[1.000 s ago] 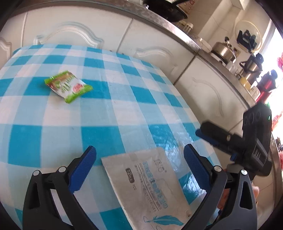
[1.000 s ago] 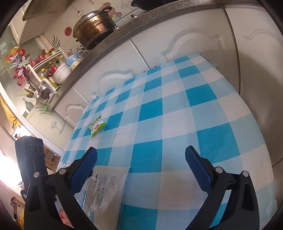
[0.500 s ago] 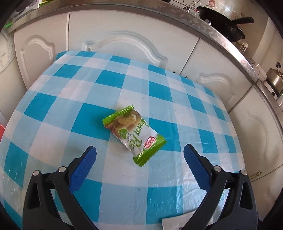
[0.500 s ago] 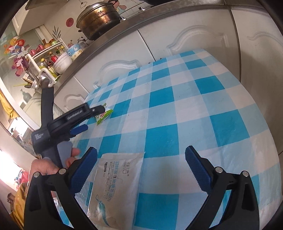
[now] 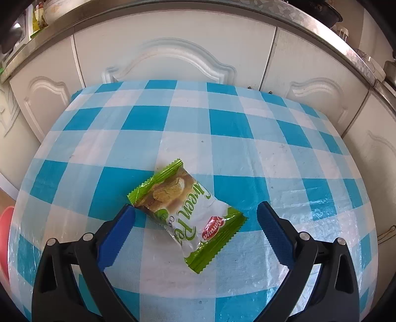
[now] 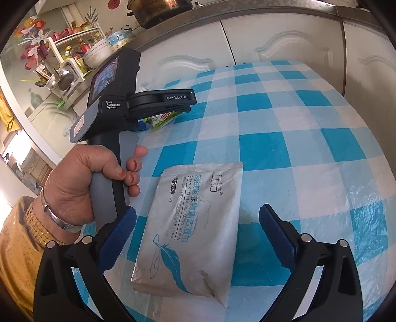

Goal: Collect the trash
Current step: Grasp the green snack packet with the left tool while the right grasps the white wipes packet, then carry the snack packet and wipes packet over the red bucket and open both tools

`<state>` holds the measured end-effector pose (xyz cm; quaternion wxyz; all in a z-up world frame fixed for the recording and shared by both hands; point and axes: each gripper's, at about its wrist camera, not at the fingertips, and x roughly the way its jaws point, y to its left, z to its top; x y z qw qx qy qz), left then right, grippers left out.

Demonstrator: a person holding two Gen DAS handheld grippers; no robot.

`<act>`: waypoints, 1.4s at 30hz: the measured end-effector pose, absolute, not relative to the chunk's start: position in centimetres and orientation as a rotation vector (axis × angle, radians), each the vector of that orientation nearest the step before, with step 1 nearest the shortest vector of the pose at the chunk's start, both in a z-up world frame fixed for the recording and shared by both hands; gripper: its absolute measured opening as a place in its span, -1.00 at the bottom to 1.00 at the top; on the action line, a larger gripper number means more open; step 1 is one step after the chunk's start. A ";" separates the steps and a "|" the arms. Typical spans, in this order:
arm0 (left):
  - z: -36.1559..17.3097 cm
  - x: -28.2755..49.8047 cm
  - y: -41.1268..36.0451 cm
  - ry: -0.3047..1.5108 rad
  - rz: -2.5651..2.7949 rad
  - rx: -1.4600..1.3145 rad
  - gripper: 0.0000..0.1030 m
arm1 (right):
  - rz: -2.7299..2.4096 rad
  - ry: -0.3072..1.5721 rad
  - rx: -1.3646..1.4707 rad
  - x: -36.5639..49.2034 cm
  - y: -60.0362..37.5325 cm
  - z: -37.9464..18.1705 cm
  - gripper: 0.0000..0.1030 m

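Note:
A green and white snack wrapper (image 5: 188,213) lies flat on the blue checked tablecloth (image 5: 222,123). My left gripper (image 5: 195,223) is open, its blue fingers either side of the wrapper's near half, the left finger (image 5: 116,232) touching its corner. In the right wrist view the wrapper (image 6: 162,119) peeks out under the left gripper's black body. A white wet-wipes packet (image 6: 193,228) with blue print and a feather lies flat on the cloth. My right gripper (image 6: 196,237) is open and straddles the packet.
White cabinet doors (image 5: 173,57) and a steel counter edge stand right behind the table. A pot (image 6: 158,10) and a dish rack (image 6: 61,67) sit on the counter. A red object (image 5: 5,235) shows at the left edge, below table level.
My left gripper moved forward, so the snack wrapper now lies between its fingers. My right gripper moved over the wipes packet, which now lies between its fingers.

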<state>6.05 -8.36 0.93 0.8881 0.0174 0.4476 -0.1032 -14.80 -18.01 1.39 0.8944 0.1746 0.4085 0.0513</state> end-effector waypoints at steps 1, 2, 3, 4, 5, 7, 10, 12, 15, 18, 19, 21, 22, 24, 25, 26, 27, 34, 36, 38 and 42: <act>0.9 6.0 -8.3 0.927 -0.212 0.036 0.92 | 0.101 0.847 0.351 -14.8 -17.8 1.4 0.91; 0.9 6.0 -8.2 0.920 -0.212 0.038 0.91 | 0.094 0.848 0.335 -14.9 -17.6 1.3 0.91; 0.9 6.0 -8.3 0.916 -0.214 0.042 0.91 | 0.092 0.852 0.321 -14.8 -17.4 1.3 0.91; 0.9 5.9 -8.3 0.914 -0.215 0.045 0.90 | 0.094 0.856 0.312 -14.8 -17.2 1.2 0.91; 0.9 5.9 -8.3 0.911 -0.216 0.049 0.89 | 0.094 0.860 0.304 -14.8 -17.0 1.1 0.91; 0.9 5.9 -8.3 0.907 -0.216 0.053 0.87 | 0.088 0.873 0.276 -14.7 -16.5 0.8 0.91; 1.0 5.7 -8.1 0.900 -0.210 0.054 0.75 | 0.076 0.884 0.220 -14.7 -15.4 0.6 0.91; 1.0 5.6 -8.0 0.895 -0.212 0.053 0.67 | 0.072 0.890 0.192 -14.6 -15.0 0.5 0.91; 1.2 5.4 -7.6 0.884 -0.209 0.048 0.40 | 0.062 0.900 0.153 -14.5 -14.7 0.4 0.91; 1.4 5.3 -7.0 0.877 -0.213 0.027 0.20 | 0.060 0.910 0.111 -14.4 -14.5 0.2 0.91; 1.4 5.3 -6.8 0.876 -0.217 0.019 0.14 | 0.062 0.913 0.096 -14.3 -14.4 0.2 0.91; 1.5 5.3 -6.3 0.873 -0.229 0.006 0.05 | 0.065 0.912 0.089 -14.3 -14.5 0.1 0.87; 1.5 5.2 -6.2 0.873 -0.236 0.003 0.04 | 0.069 0.913 0.085 -14.3 -14.6 0.1 0.86; 1.5 5.1 -5.8 0.872 -0.250 -0.006 0.04 | 0.065 0.909 0.070 -14.3 -14.7 0.1 0.69; 1.5 5.0 -5.7 0.872 -0.256 -0.010 0.03 | 0.062 0.906 0.068 -14.3 -14.9 0.1 0.65; 1.5 4.9 -5.5 0.872 -0.261 -0.014 0.03 | 0.064 0.904 0.069 -14.3 -15.0 0.1 0.60; 1.5 4.8 -5.3 0.871 -0.266 -0.021 0.03 | 0.066 0.903 0.064 -14.2 -15.2 0.1 0.56; 1.8 3.5 -3.7 0.868 -0.292 -0.051 0.00 | 0.088 0.880 0.122 -13.9 -17.0 0.3 0.01; 1.9 3.0 -3.3 0.865 -0.295 -0.054 0.00 | 0.101 0.874 0.135 -13.9 -17.4 0.3 -0.03; 1.9 2.4 -2.7 0.864 -0.299 -0.057 0.00 | 0.098 0.870 0.145 -13.9 -17.5 0.3 -0.01; 2.3 0.8 -1.6 0.850 -0.305 -0.053 0.00 | 0.073 0.873 0.135 -13.6 -17.3 0.2 0.38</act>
